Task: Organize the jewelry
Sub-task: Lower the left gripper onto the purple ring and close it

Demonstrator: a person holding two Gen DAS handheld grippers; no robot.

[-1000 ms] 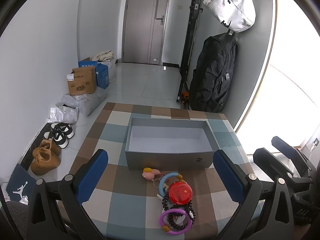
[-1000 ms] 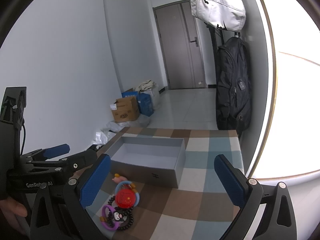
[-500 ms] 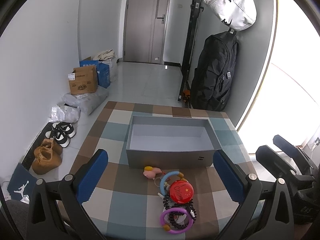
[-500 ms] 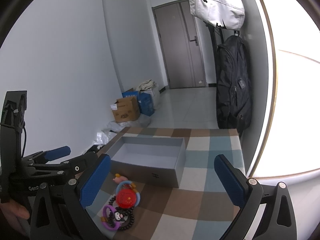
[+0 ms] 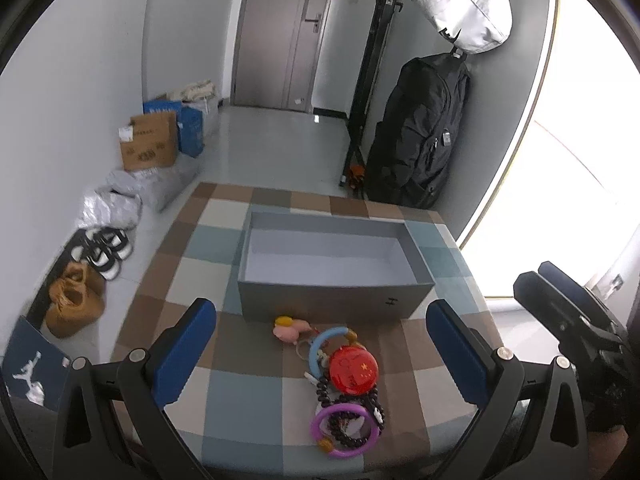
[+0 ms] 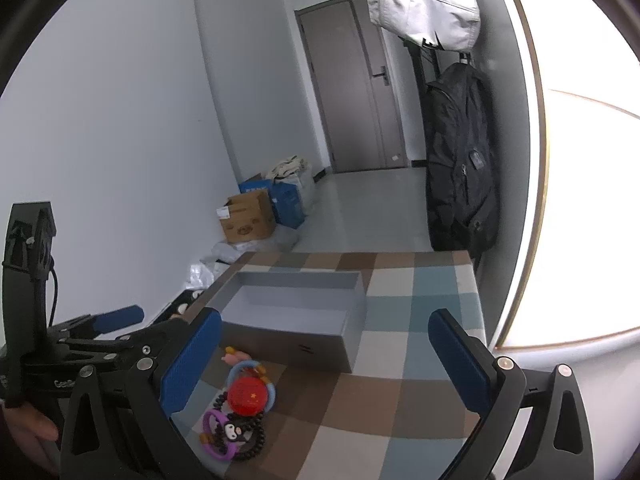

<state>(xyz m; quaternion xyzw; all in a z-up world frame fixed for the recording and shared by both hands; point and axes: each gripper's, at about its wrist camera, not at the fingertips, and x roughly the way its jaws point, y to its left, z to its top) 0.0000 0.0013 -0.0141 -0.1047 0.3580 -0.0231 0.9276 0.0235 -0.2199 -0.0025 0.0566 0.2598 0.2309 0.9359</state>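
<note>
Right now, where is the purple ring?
In the left wrist view the purple ring lies on the checked table, nearest the camera, just behind the red round charm, around dark beads.

Grey box (image 5: 335, 307): open top, pale inside, nothing in it, long side facing cluster. Just before it, pink charm (image 5: 289, 329) (yellow tip). Blue bangle (image 5: 320, 340) under red round badge (image 5: 353, 369) with yellow stars. Black bead bracelet (image 5: 352, 432) overlapped by purple bangle (image 5: 345, 430), nearest table edge.

grey box (image 5: 332, 304) | checked blue-brown-cream tablecloth (image 5: 248, 380) | red disc (image 5: 353, 369) | purple ring (image 5: 345, 431) | blue gripper pads (image 5: 185, 350)
</note>
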